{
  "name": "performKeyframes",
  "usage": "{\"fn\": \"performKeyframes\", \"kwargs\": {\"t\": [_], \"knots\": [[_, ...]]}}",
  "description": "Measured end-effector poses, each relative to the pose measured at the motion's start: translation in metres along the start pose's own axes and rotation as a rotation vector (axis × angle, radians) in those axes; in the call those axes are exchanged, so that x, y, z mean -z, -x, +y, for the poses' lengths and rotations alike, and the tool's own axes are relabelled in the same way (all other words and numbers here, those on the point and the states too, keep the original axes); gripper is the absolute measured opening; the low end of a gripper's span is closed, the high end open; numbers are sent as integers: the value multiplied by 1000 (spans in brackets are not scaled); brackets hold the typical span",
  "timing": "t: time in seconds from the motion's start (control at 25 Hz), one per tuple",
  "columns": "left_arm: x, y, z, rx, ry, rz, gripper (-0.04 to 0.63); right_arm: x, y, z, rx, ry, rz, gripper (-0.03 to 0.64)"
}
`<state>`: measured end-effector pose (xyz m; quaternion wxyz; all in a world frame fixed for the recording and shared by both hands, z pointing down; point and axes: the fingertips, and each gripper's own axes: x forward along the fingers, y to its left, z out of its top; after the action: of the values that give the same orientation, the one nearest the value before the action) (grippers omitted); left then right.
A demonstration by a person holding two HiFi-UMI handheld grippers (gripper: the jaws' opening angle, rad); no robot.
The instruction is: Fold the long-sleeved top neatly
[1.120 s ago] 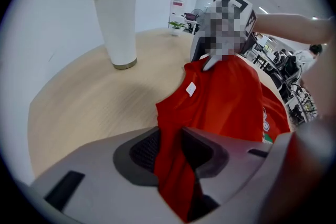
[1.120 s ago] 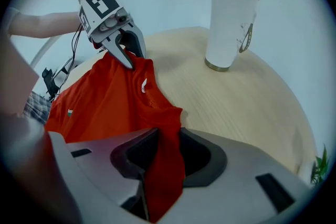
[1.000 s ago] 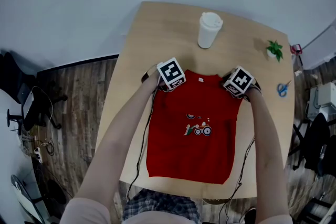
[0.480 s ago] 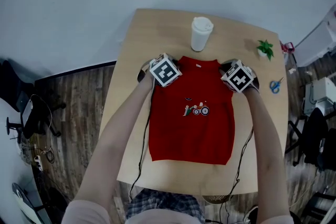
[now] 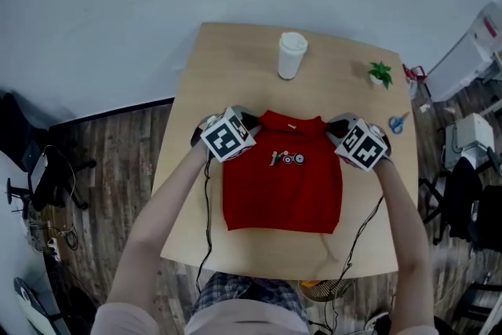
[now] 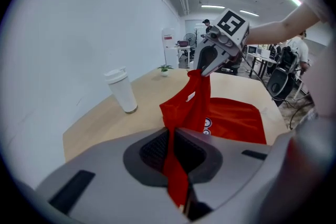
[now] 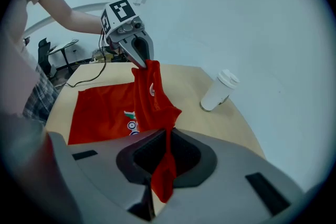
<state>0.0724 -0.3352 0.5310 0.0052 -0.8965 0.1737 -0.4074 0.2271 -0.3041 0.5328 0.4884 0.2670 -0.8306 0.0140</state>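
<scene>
Left jaws: I am holding the left gripper [image 5: 249, 121] pinched tight on one shoulder of the top [image 5: 286, 188], with red cloth running between the jaws.
Right jaws: I am clamping the right gripper [image 5: 336, 126] on the other shoulder in the same way.
Top: its collar end is hanging off the surface [image 5: 212, 59] on my side of the cup [image 5: 291, 55], while the hem end is lying flat, farther from the cup.
Slip risk: each pair of jaws is gripping only a thin strip, so I judge a tug could pull a shoulder free.
Skew risk: if my hands are travelling unevenly, the fold is going to land crooked.
Cup risk: swinging towards the cup could topple it.
</scene>
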Motion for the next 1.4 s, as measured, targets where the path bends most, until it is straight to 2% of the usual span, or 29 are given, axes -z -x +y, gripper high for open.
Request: {"fn": "performKeyframes", "kwargs": {"t": [0.2, 0.48, 0.8, 1.04, 1.24, 1.4], "knots": [[3, 36, -60, 66, -73, -5, 21, 8, 35, 60, -41, 59, 2, 37], [33, 68, -150, 165, -138, 40, 21, 30, 66, 152, -118, 98, -7, 37], [87, 59, -222, 246, -109, 98, 23, 66, 46, 228, -200, 131, 52, 40], [127, 44, -267, 296, -137, 166, 23, 99, 19, 279, -274, 218, 137, 41], [145, 34, -287, 338, -112, 184, 28, 115, 1, 294, -301, 197, 164, 44], [149, 36, -295, 406, -88, 192, 77, 117, -2, 296, -323, 158, 156, 58]]}}
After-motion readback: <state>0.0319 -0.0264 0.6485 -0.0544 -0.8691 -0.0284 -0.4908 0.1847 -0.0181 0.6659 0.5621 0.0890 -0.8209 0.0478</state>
